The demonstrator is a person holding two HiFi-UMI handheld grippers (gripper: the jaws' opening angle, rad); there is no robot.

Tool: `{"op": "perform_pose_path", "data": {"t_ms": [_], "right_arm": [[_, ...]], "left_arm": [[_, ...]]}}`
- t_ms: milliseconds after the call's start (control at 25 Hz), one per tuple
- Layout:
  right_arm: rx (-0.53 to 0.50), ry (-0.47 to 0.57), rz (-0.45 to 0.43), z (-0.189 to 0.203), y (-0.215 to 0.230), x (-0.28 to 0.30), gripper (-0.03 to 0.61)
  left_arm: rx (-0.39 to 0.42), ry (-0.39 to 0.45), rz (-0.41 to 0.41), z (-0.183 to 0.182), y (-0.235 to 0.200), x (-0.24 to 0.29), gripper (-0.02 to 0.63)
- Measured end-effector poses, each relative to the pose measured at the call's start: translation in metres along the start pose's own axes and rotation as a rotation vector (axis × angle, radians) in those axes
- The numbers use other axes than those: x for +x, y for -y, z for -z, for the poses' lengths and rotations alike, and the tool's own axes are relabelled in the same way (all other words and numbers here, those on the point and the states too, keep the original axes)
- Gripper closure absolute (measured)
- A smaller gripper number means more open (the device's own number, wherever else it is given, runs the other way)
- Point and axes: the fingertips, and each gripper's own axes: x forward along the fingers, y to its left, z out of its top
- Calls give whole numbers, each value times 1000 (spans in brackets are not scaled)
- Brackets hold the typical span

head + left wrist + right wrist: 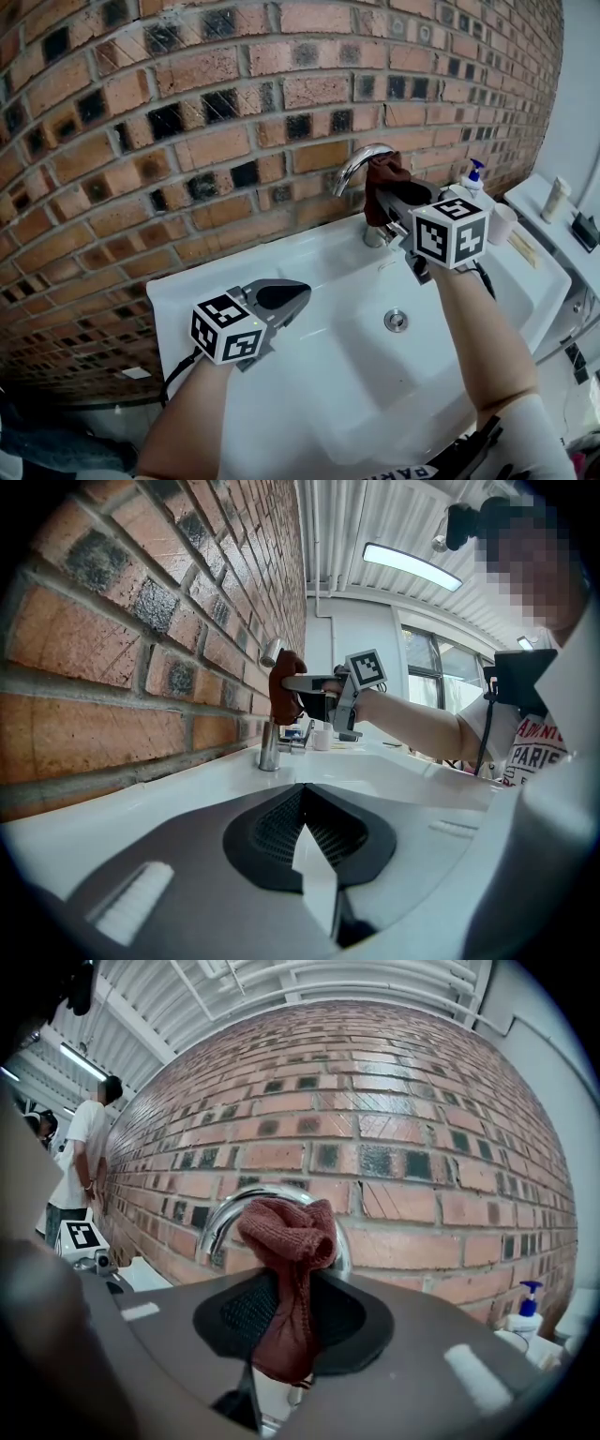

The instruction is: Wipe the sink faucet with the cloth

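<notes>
Nearest, left hand-held gripper at the left rim of the sink, jaws closed together on nothing. Farther in, right hand-held gripper clamped on the reddish-brown cloth, pressed against the curved top of the faucet. Behind, brick wall, soap bottle at right.

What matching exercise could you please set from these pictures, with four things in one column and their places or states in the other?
Things:
1. cloth
2. left gripper
3. drain
4. pump bottle

Places or states:
A. at the bottom of the sink
B. on the rim by the wall, right of the faucet
C. clamped in the right gripper, up at the faucet's arch
D. shut and empty, over the sink's left rim

Pairs: 1-C, 2-D, 3-A, 4-B.
</notes>
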Motion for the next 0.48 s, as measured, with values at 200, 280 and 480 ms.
{"op": "perform_pose_path", "data": {"t_ms": [200,280,480], "right_arm": [[-9,14,-27,-5,-15,3,482],[-9,16,-44,-5,-22,5,482],[-34,23,-101,-7,-46,7,482]], "left_arm": [[0,0,0,0,0,0,607],[0,0,1,0,0,0,607],[-1,-1,1,0,1,0,607]]}}
